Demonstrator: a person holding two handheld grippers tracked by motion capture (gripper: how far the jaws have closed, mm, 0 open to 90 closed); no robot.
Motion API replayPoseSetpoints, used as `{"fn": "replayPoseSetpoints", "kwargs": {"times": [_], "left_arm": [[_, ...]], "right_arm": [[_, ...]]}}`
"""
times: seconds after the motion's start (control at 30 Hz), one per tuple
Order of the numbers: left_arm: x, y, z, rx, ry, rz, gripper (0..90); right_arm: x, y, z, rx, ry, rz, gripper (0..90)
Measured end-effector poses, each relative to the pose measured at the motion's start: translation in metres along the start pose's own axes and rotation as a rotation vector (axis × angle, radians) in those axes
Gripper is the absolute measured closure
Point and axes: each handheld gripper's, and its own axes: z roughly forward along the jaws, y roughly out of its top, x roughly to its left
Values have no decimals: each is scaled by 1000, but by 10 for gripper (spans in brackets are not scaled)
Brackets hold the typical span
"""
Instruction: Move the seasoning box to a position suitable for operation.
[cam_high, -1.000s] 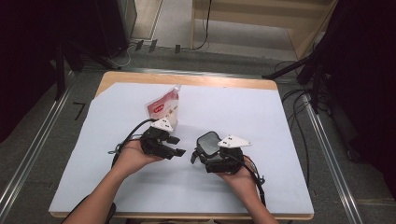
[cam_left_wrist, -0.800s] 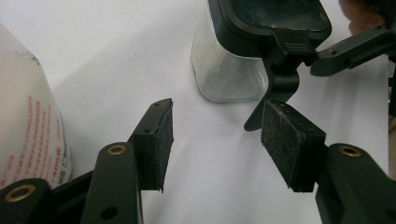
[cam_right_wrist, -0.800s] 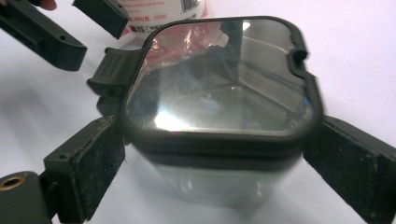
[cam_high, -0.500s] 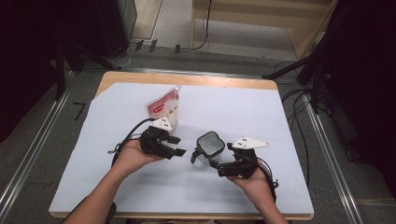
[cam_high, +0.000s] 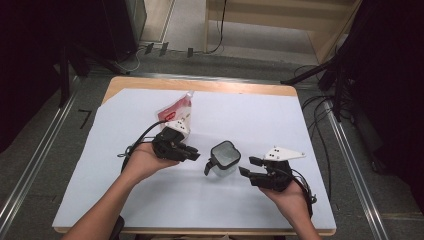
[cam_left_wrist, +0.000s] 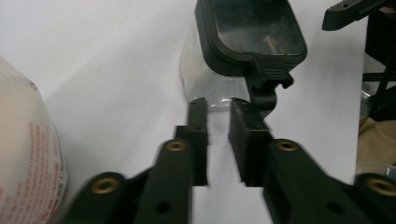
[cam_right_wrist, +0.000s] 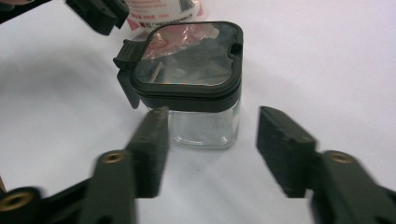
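A small clear square jar (cam_high: 224, 158) with a black hinged lid stands on the white table cover between my two grippers. In the left gripper view the jar (cam_left_wrist: 243, 51) sits just beyond the jaws, latch toward me. My left gripper (cam_high: 194, 155) (cam_left_wrist: 218, 105) has just been closing; its jaws stand nearly together with nothing between them. My right gripper (cam_high: 246, 167) (cam_right_wrist: 212, 121) is to the right of the jar (cam_right_wrist: 191, 70). Its jaws have just been closing but stand apart, short of the jar and not touching it. A red and white pouch (cam_high: 176, 113) lies behind the left gripper.
The white cover (cam_high: 280, 120) spans most of the wooden table (cam_high: 200, 83). The pouch (cam_left_wrist: 28, 154) bulges in at the left of the left gripper view. Cables trail from both grippers, and metal rails (cam_high: 350, 165) run along both sides of the table.
My right gripper has drawn back to the right, away from the jar, which stays standing on the cover. The left hand has kept its place.
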Motion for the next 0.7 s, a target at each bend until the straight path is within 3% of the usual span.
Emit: {"fn": "replayPoseSetpoints", "kwargs": {"times": [0.03,0.17,0.2,0.23,0.27,0.5,0.57,0.6,0.7], "left_arm": [[0,0,0,0,0,0,900],[5,3,6,8,-16,-29,900],[7,3,10,-12,-33,-41,900],[7,3,10,-12,-33,-41,900],[7,4,14,-20,-37,-46,900],[10,1,17,-38,-14,-52,900],[8,-1,20,-30,-19,-31,900],[4,-2,25,-27,-59,-29,900],[-3,-3,29,-10,-54,5,900]], "right_arm": [[0,0,0,0,0,0,521],[-1,-1,2,29,-6,-7,732],[-2,-1,3,39,2,-8,828],[-2,-1,3,39,2,-8,828],[-3,-1,5,47,9,-2,900],[-5,-1,11,64,17,21,900],[-7,0,15,68,28,39,900],[-7,0,16,69,35,56,900],[-8,1,17,73,34,61,900]]}}
